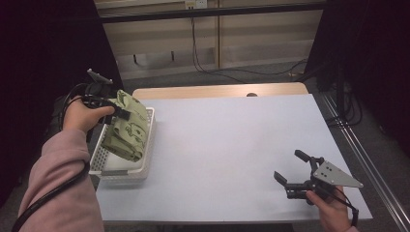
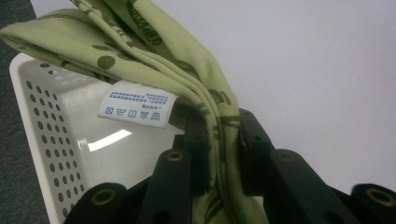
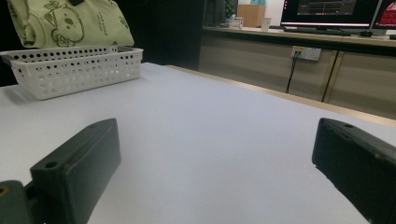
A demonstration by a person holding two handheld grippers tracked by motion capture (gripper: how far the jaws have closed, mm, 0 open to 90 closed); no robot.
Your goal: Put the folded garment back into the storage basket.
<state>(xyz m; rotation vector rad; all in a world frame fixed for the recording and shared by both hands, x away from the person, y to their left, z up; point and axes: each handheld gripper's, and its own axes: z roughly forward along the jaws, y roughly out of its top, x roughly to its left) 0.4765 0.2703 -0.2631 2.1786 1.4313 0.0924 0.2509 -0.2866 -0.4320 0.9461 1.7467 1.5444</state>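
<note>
A folded light-green cloth (image 1: 126, 126) with dark printed figures hangs over the white perforated basket (image 1: 147, 145) at the table's left edge. My left gripper (image 1: 121, 112) is shut on its upper edge and holds it up. In the left gripper view the black jaws pinch the green cloth (image 2: 154, 51), whose white care label (image 2: 137, 103) dangles above the basket (image 2: 42, 121). My right gripper (image 1: 292, 169) rests low at the front right of the table, open with nothing between its fingers (image 3: 77, 163). From there the cloth (image 3: 70, 21) shows above the basket (image 3: 74, 70).
The pale table top (image 1: 227, 145) stretches between basket and right gripper. A wooden strip (image 1: 217, 90) runs along its far edge, with cables on the floor (image 1: 232, 72) behind. Monitors (image 3: 336, 11) stand on a far counter.
</note>
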